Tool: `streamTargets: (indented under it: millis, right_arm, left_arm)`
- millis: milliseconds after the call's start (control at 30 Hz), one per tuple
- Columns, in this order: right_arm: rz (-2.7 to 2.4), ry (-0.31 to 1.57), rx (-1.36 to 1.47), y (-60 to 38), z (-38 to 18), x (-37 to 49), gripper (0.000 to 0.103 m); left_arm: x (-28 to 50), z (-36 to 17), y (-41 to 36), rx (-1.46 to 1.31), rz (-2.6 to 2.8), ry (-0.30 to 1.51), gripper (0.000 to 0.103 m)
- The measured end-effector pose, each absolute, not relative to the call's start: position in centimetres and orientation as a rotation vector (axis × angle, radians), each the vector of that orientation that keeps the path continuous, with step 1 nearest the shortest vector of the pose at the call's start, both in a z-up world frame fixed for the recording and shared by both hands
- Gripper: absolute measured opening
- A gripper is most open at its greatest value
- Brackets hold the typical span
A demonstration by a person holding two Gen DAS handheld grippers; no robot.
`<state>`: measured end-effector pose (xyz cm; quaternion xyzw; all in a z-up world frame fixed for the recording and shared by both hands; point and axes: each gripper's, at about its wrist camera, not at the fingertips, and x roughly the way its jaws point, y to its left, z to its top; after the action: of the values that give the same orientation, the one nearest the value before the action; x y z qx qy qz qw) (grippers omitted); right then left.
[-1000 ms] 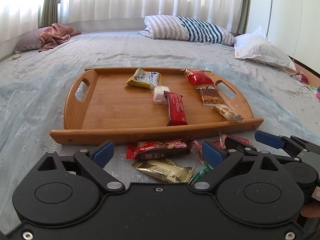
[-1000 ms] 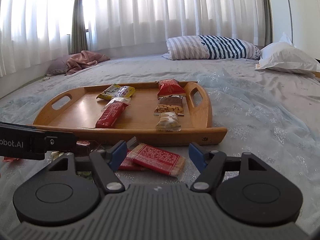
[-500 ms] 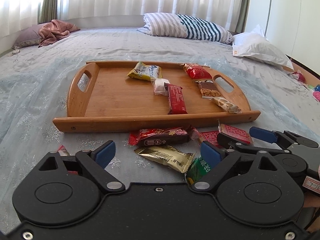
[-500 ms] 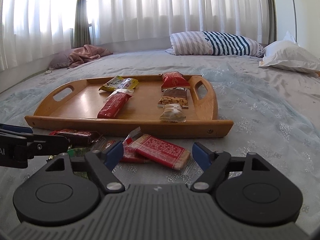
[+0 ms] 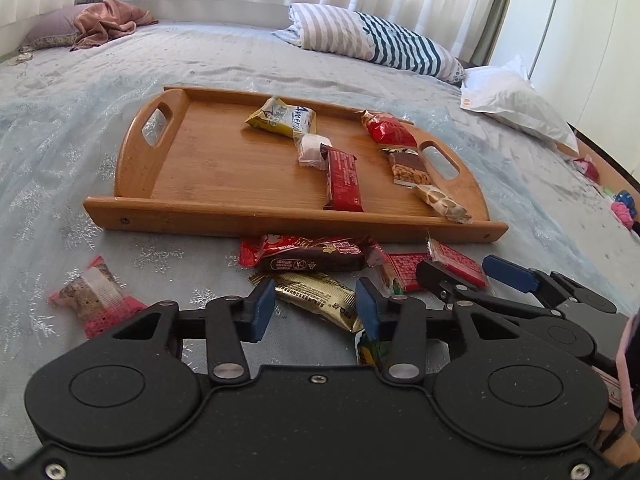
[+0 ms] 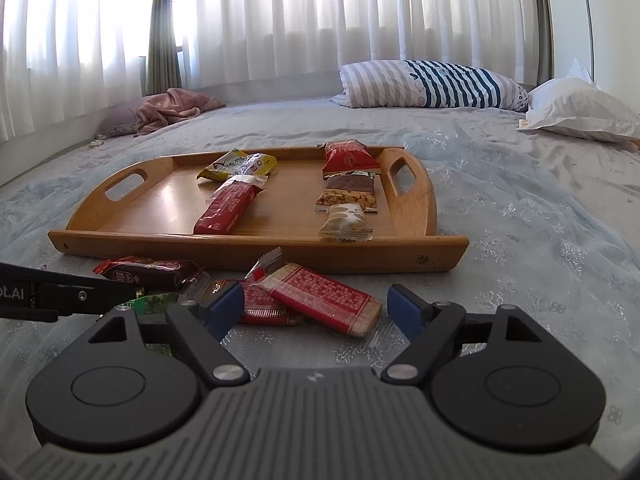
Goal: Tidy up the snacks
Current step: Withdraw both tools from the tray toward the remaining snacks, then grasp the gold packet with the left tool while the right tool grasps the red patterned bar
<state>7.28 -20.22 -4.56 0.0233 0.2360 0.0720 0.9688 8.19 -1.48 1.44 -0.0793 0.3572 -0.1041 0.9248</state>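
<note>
Left hand-held gripper narrows since earlier, closing around the gold snack; right hand-held gripper opening, empty; yellow pack reads "Ameri"

A home bedroom, a wide bed with pale blue spread, striped pillow and white pillow lay at its far end, white curtains hung behind the bed.

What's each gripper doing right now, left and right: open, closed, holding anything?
Left gripper: closing around the gold foil snack bar, not yet gripping it.
Right gripper: open, opening further over the red wafer packet, holding nothing.
</note>
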Motion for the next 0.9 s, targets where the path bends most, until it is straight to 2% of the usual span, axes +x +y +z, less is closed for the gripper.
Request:
streamTargets:
  millis: [167, 233, 400, 533, 633, 700, 900]
  right_arm:
    - [0.158, 0.485, 0.047, -20.2, -4.6, 7.4, 0.091]
    - [0.184, 0.498, 0.044, -20.2, -4.6, 7.6, 0.096]
    - [0.196, 0.498, 0.039, -20.0, -4.7, 7.6, 0.097]
    - [0.195, 0.495, 0.04, -20.0, -4.7, 7.5, 0.097]
    - [0.192, 0.492, 0.039, -20.0, -4.7, 7.5, 0.097]
    - [0.192, 0.491, 0.041, -20.0, -4.7, 7.5, 0.097]
    - [0.19, 0.489, 0.042, -20.0, -4.7, 7.4, 0.097]
  left_arm:
    - [9.3, 0.9, -1.7, -0.182, -0.213, 0.741, 0.044]
    - [9.4, 0.8, -1.9, -0.178, -0.212, 0.741, 0.043]
    - [9.0, 1.1, -1.9, -0.181, -0.24, 0.741, 0.024]
    - [8.4, 1.4, -1.5, -0.173, -0.245, 0.741, 0.021]
    - [8.2, 1.5, -1.1, -0.144, -0.251, 0.749, 0.024]
    - [8.0, 1.3, -0.8, -0.112, -0.232, 0.752, 0.036]
    - [7.8, 1.9, -0.1, -0.115, -0.212, 0.755, 0.037]
